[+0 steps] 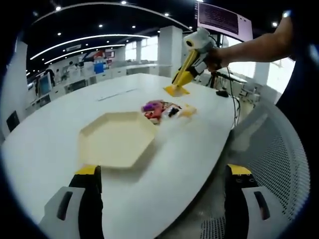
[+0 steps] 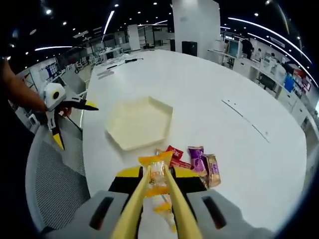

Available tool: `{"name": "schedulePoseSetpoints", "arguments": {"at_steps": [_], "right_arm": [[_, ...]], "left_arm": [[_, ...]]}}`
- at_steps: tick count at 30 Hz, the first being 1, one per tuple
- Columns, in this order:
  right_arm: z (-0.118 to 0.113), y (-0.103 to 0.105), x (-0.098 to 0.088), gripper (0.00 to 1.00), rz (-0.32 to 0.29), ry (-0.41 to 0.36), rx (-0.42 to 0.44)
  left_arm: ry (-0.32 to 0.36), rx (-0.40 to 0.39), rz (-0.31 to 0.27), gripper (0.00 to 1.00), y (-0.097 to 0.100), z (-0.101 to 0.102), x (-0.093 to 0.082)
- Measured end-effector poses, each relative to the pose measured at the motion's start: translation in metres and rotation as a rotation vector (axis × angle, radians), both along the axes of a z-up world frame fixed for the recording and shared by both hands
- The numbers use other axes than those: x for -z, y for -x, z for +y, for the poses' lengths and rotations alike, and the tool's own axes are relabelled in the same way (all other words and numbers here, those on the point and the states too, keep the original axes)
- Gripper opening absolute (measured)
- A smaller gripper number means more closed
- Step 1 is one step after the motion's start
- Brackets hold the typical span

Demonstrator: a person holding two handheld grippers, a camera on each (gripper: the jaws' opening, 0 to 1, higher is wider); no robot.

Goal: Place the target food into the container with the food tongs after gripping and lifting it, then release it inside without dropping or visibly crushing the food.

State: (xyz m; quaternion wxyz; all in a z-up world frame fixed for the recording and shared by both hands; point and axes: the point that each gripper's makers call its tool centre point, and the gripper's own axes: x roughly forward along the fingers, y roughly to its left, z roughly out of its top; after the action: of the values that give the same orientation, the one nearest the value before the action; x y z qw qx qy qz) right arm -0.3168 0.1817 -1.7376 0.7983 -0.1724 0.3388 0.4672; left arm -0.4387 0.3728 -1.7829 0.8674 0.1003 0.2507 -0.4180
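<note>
Meanwhile, left gripper (image 1: 159, 199) hovering with jaws spread wide at the white table's (image 2: 209, 84) edge, hexagonal cream container (image 2: 139, 122) lying empty mid-table, right gripper (image 2: 158, 199) clamping yellow food tongs (image 2: 154, 209), tongs pinching an orange-wrapped snack (image 2: 157, 172), possibly bread, beside loose snack packets (image 2: 197, 162).

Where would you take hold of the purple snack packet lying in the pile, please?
Grip the purple packet across its narrow width at mid-body, coming from above: it lies flat, with the brown packet alongside it and the red packet on its other side.
</note>
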Motion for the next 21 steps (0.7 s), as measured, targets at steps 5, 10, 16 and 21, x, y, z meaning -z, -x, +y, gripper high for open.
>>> {"name": "schedulePoseSetpoints", "arguments": {"at_steps": [5, 10, 16, 21], "right_arm": [[0.015, -0.008, -0.006, 0.21, 0.002, 0.006, -0.02], [0.035, -0.012, -0.012, 0.21, -0.005, 0.002, -0.052], [0.058, -0.015, -0.015, 0.21, -0.012, 0.015, -0.092], [0.083, -0.021, -0.018, 0.21, -0.018, 0.005, -0.108]], "left_arm": [[-0.006, 0.008, -0.011, 0.99, 0.0, -0.001, -0.001], [-0.015, 0.015, -0.008, 0.99, 0.002, -0.001, 0.002], [-0.019, 0.015, -0.009, 0.99, 0.0, 0.0, 0.001], [-0.007, 0.016, -0.006, 0.99, 0.0, 0.0, 0.001]]}}
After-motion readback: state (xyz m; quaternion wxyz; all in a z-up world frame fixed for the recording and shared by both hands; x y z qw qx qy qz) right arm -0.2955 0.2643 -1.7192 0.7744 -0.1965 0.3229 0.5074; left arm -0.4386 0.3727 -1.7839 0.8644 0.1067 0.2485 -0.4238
